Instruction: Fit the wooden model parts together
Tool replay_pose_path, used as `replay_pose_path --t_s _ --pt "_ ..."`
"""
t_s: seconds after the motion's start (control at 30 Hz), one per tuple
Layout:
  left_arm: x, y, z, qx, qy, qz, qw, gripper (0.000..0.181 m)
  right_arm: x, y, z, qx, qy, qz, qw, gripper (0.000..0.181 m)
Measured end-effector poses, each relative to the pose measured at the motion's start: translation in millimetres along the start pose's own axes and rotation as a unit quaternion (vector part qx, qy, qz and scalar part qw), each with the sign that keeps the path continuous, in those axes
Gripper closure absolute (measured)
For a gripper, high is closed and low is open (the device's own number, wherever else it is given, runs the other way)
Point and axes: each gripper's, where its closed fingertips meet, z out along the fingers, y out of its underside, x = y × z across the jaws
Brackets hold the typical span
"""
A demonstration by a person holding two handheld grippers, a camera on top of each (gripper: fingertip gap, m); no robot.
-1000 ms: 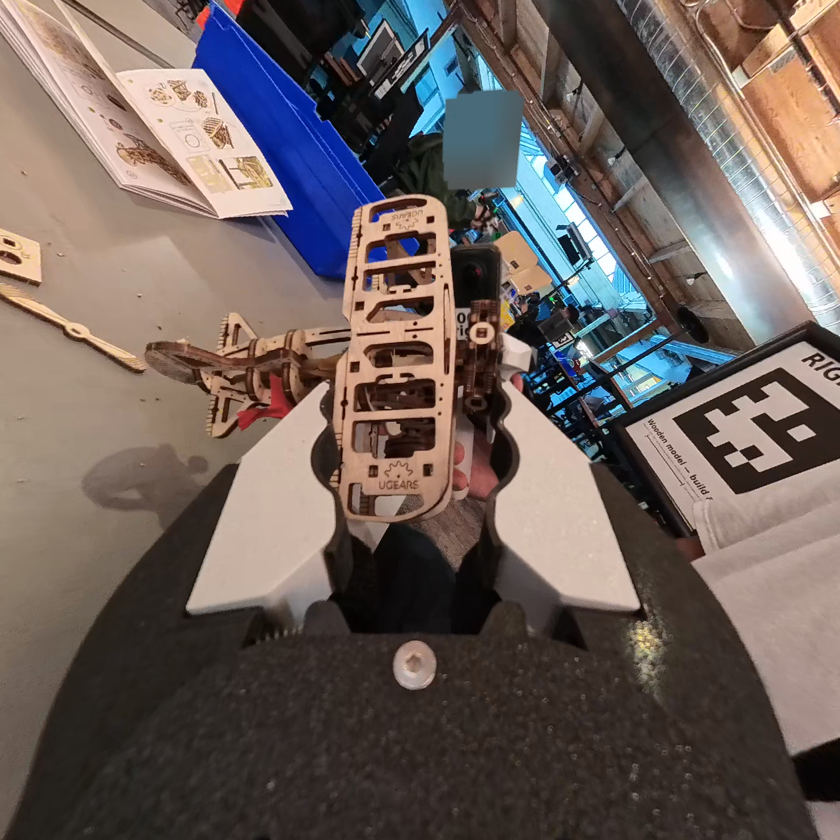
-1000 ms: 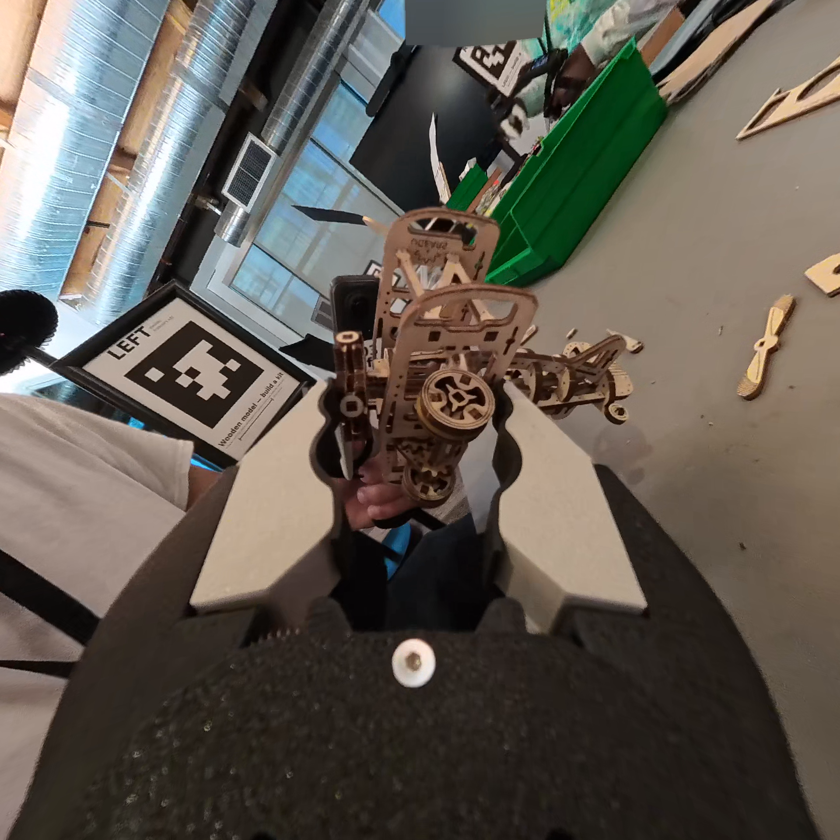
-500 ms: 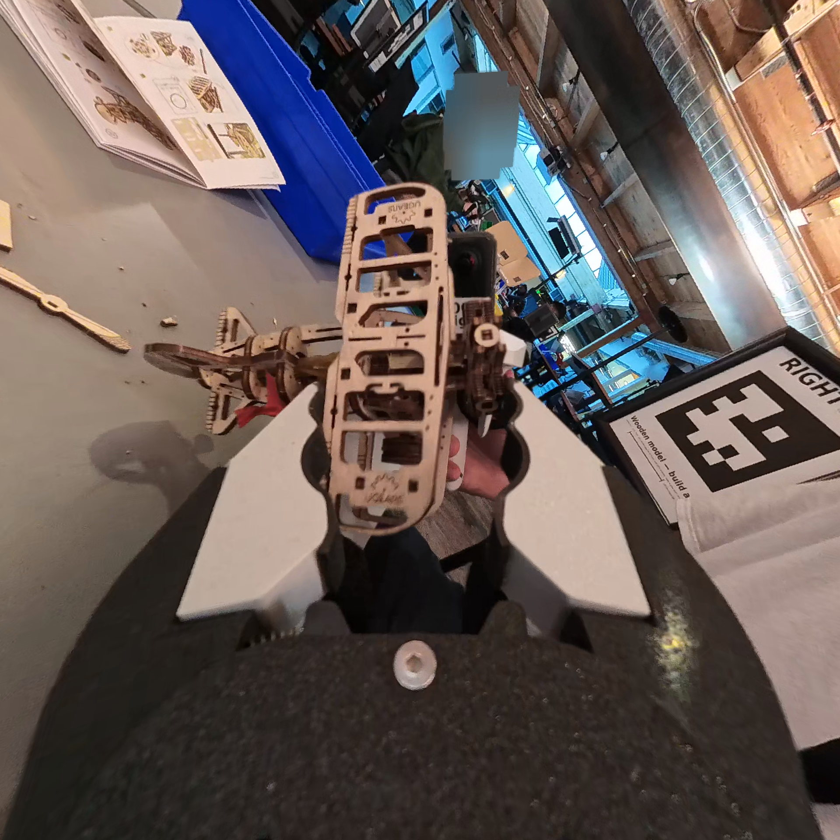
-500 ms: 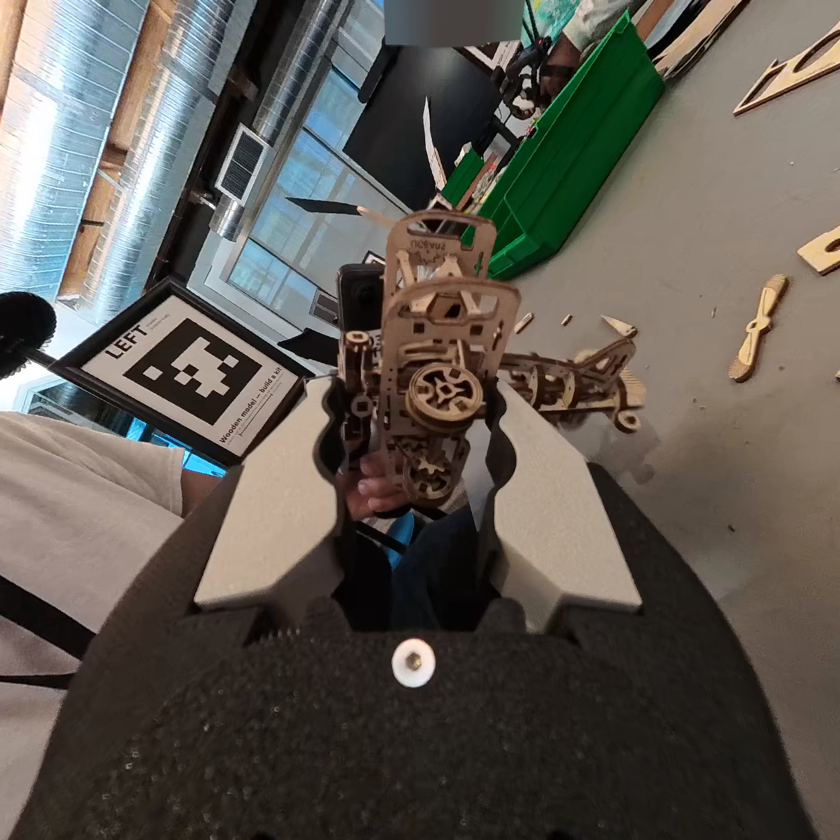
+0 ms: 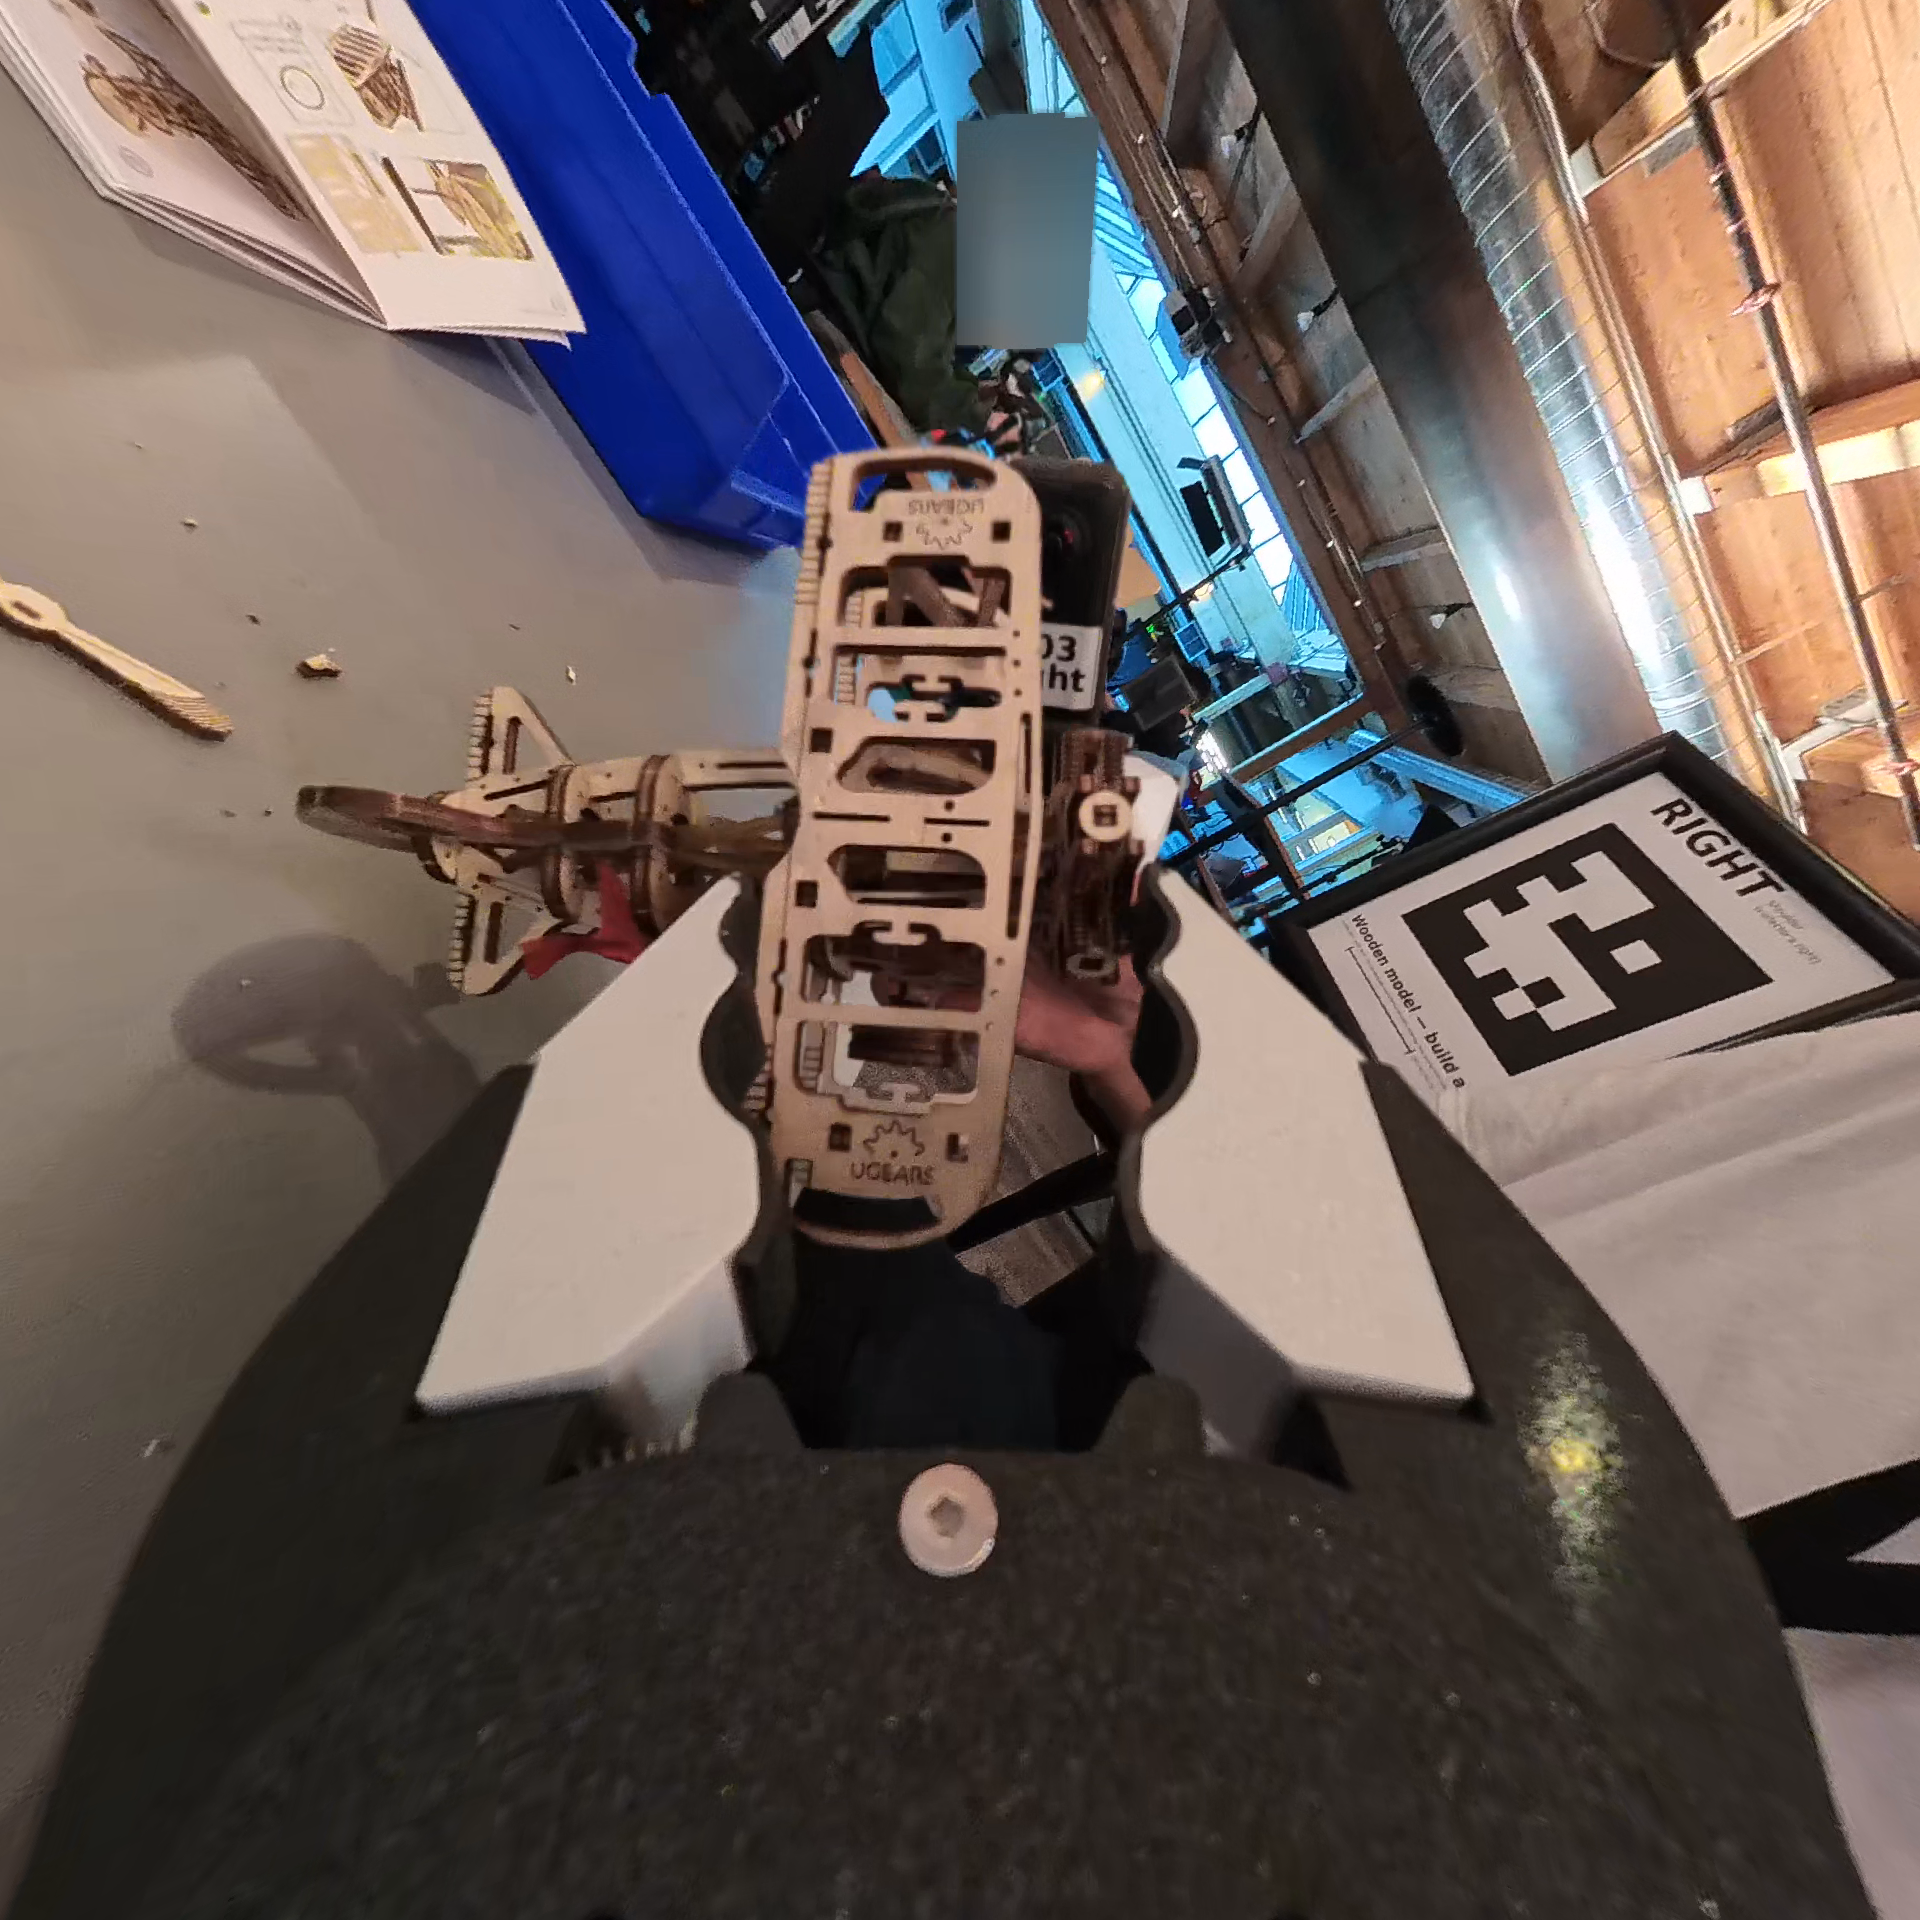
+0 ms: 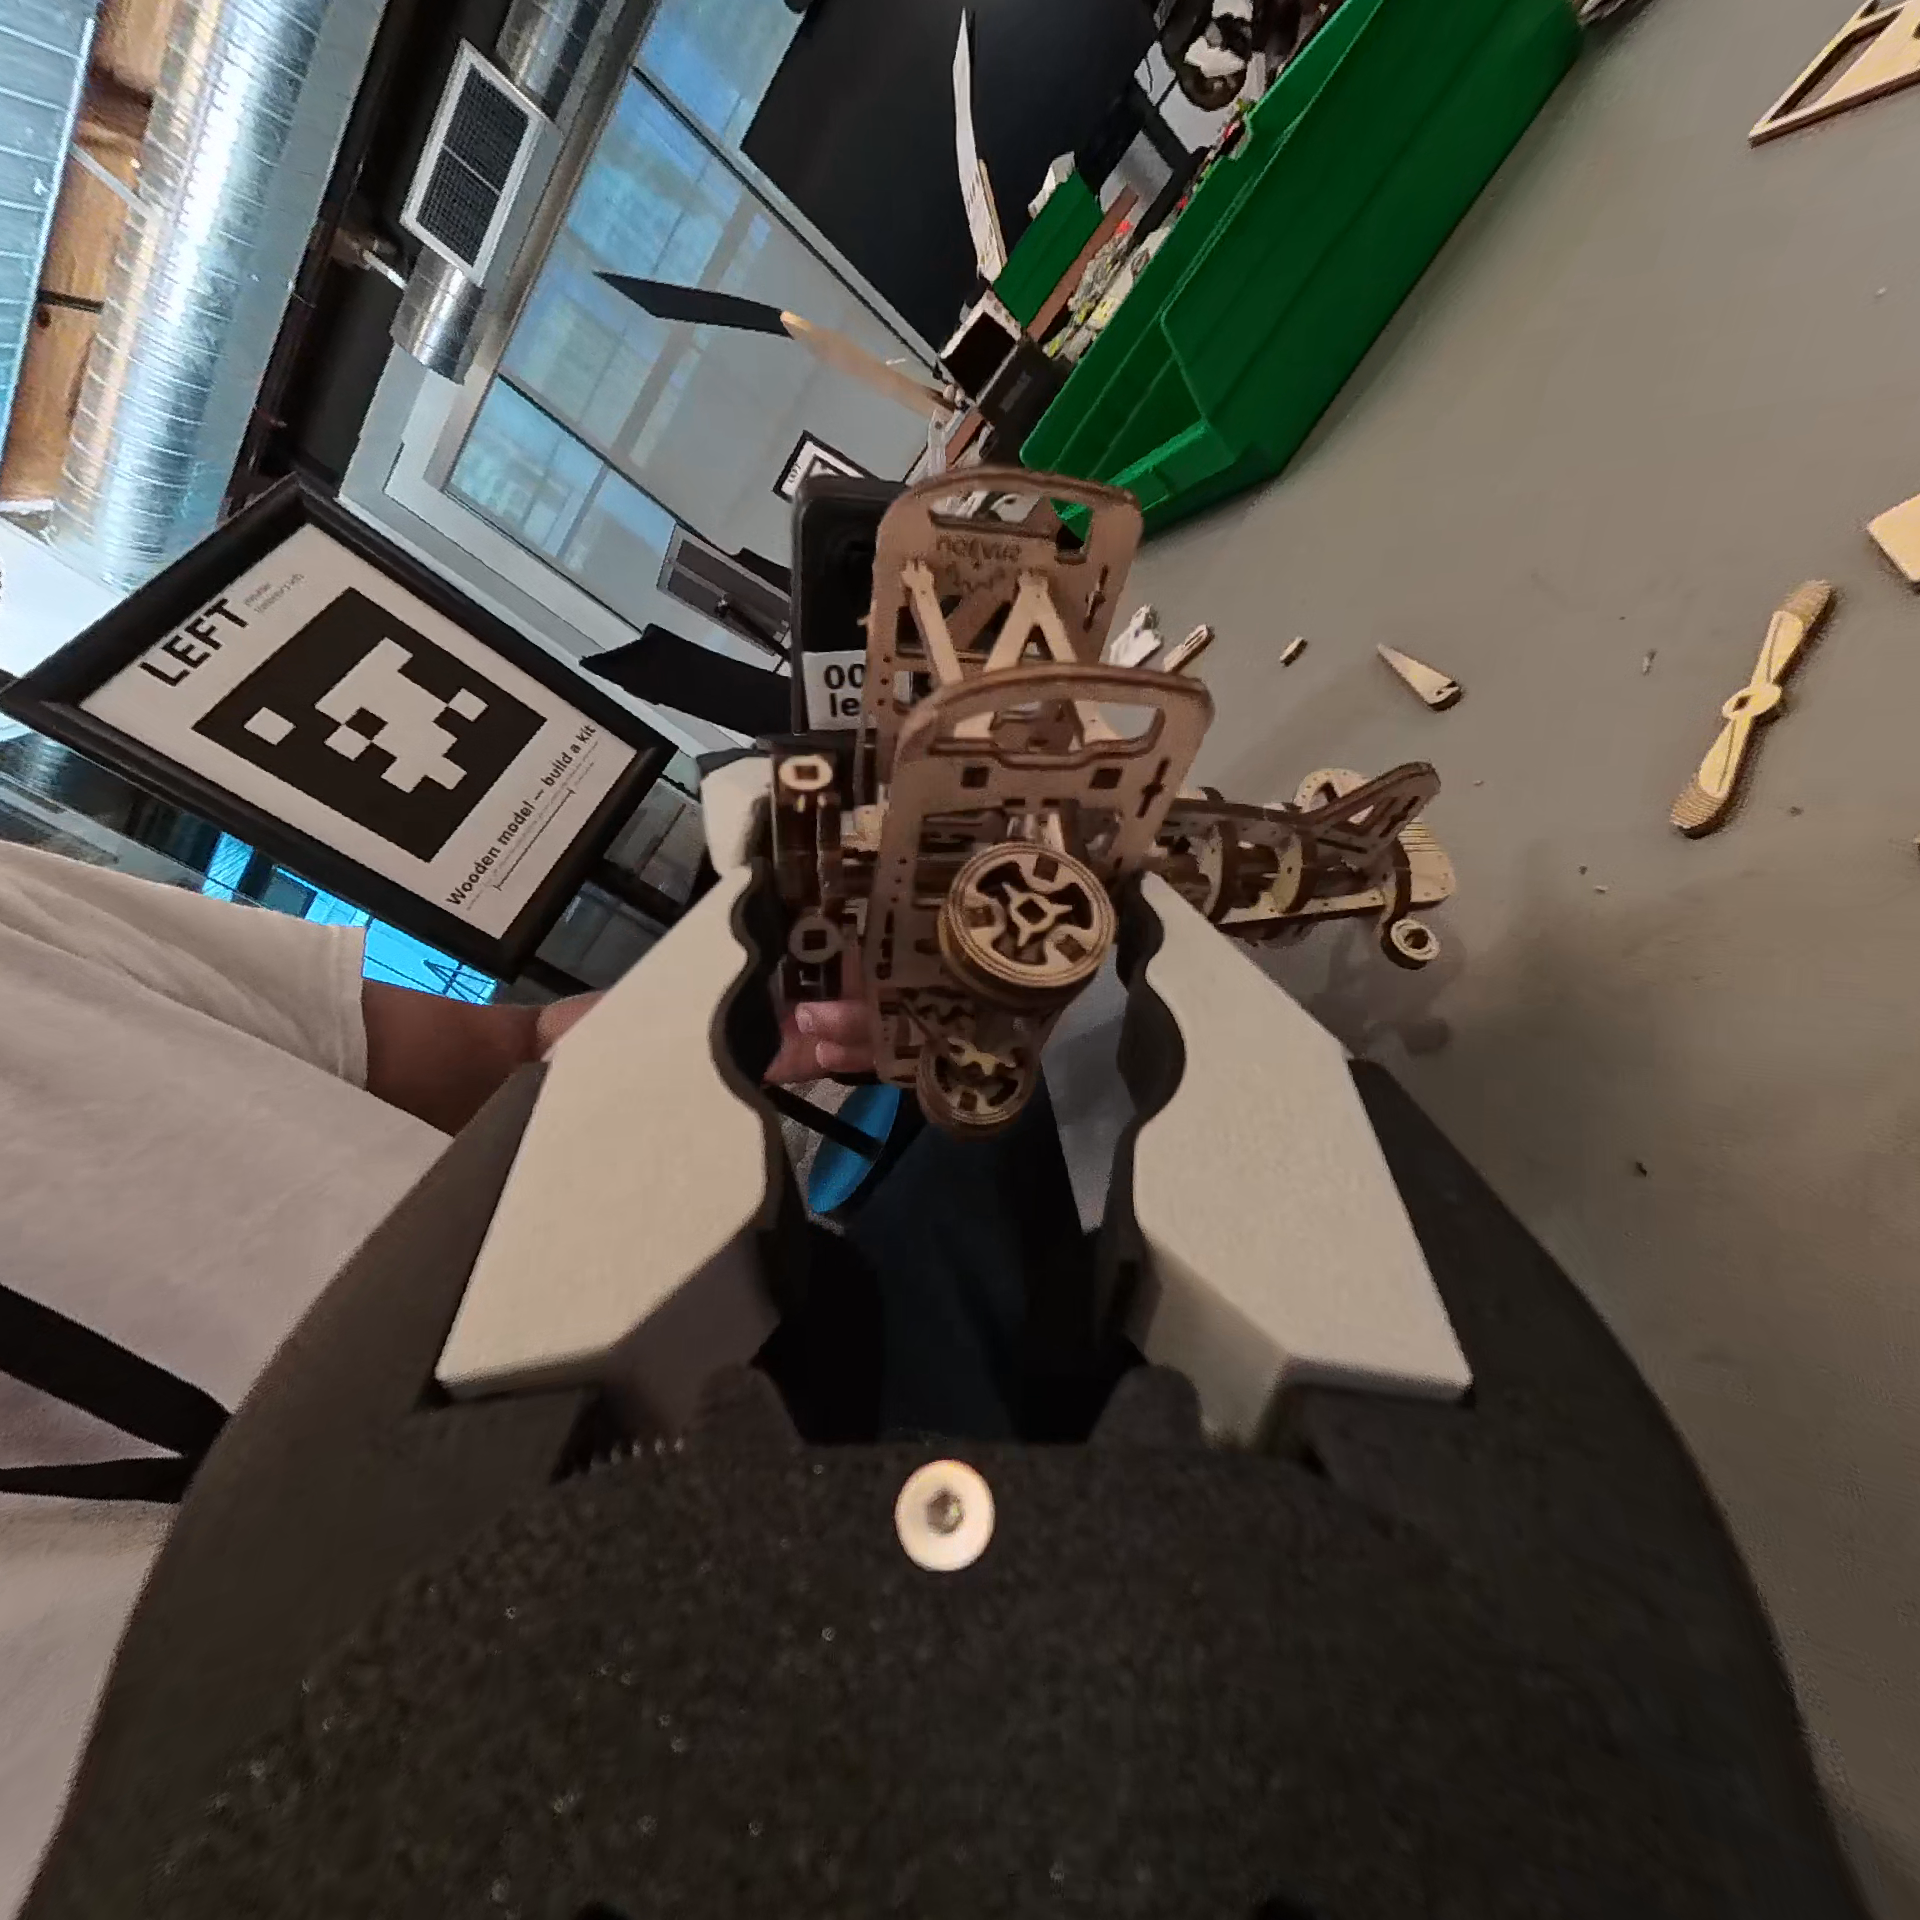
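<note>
A wooden biplane model (image 5: 894, 810) hangs in the air between both grippers. Its tail (image 5: 520, 831) points left, over the grey table (image 5: 312, 468). My left gripper (image 5: 945, 914) is shut on it. One pad presses the ladder-like wing's edge and the other the dark engine block (image 5: 1091, 883). In the right wrist view the same model (image 6: 1039, 790) shows its underside, with a wheel (image 6: 1029, 914) facing me and the tail (image 6: 1330, 862) pointing right. My right gripper (image 6: 945, 914) is shut on it across the engine block and the wheel side. Each gripper's white fingertip shows behind the model in the other's view.
A loose wooden propeller (image 6: 1745, 707) and small scraps (image 6: 1418, 675) lie on the table. An open instruction booklet (image 5: 291, 135) and a blue bin (image 5: 665, 312) stand at the back left, and a green bin (image 6: 1299, 260) at the back right. Framed marker signs (image 5: 1600, 935) (image 6: 343, 727) ride on the grippers. A hand (image 5: 1081, 1029) shows below the model.
My left jaws widened a little, then closed back on the model. The right jaws narrowed slightly, then eased. The model has tilted a little and stays held in the air.
</note>
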Motion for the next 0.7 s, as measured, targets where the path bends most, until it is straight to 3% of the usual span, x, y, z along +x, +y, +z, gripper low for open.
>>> replay_pose_path --t_s 0.23,0.7 --pt "-1.6 -0.1 -0.2 0.007 -0.005 -0.003 1.000 0.121 -0.4 -2.9 1.6 0.022 -0.012 0.006 1.000 0.107" --pt "-1.4 3.0 2.4 0.007 0.000 -0.026 1.000 0.115 2.3 -4.9 0.5 0.032 -0.033 0.031 0.998 0.119"
